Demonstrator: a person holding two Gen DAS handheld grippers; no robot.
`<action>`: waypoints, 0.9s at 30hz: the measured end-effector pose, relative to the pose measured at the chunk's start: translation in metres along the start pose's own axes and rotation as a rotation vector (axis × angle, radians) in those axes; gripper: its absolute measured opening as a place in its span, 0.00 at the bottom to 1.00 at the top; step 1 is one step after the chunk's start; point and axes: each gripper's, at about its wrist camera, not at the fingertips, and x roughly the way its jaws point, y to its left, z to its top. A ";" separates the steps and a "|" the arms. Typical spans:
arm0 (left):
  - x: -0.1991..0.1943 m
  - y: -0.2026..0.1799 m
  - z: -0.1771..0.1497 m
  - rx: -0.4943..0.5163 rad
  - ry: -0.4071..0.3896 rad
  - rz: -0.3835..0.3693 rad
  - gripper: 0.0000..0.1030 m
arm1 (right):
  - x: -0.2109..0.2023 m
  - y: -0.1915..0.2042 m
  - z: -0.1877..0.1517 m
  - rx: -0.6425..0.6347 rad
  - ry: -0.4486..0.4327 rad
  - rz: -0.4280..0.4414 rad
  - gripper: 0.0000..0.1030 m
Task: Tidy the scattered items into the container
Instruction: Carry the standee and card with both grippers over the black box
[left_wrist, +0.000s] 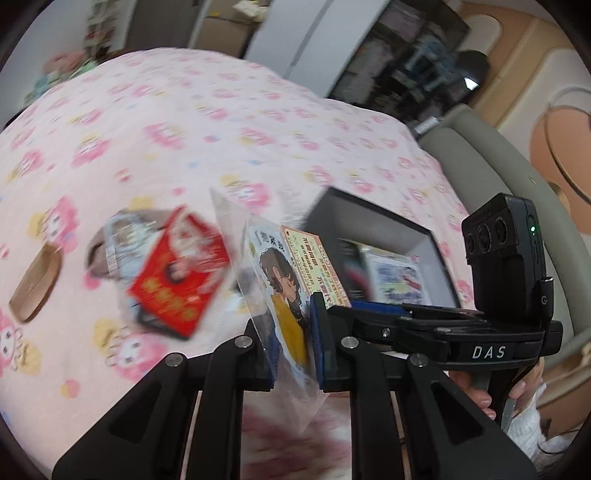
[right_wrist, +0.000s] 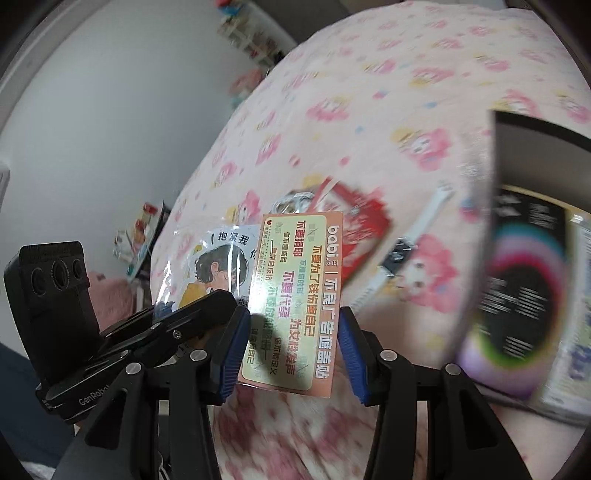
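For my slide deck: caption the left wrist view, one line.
Left claw shut on a bagged sticker, lifted over the pink bedspread near the grey box.

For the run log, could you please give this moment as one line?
left tongs: shut on sticker sleeve | right tongs: flanking its card, contact unclear | container: open | red packet: on bed

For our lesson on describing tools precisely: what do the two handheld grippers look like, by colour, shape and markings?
Both are black, with angular linkage arms joined by silver rivets and blue ribbed pads on the fingers. The left gripper carries a boxy black three-lens camera module and the white word "GenRobot". The right gripper has a similar module with a green light, a plugged-in cable and white "DAS" lettering.
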 end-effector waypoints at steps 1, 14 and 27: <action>0.006 -0.016 0.003 0.025 0.005 -0.017 0.13 | -0.014 -0.007 -0.003 0.014 -0.018 0.003 0.43; 0.088 -0.186 0.015 0.245 0.089 -0.136 0.13 | -0.154 -0.120 -0.042 0.151 -0.216 -0.044 0.43; 0.178 -0.255 0.026 0.216 0.173 -0.259 0.10 | -0.215 -0.213 -0.044 0.262 -0.302 -0.146 0.44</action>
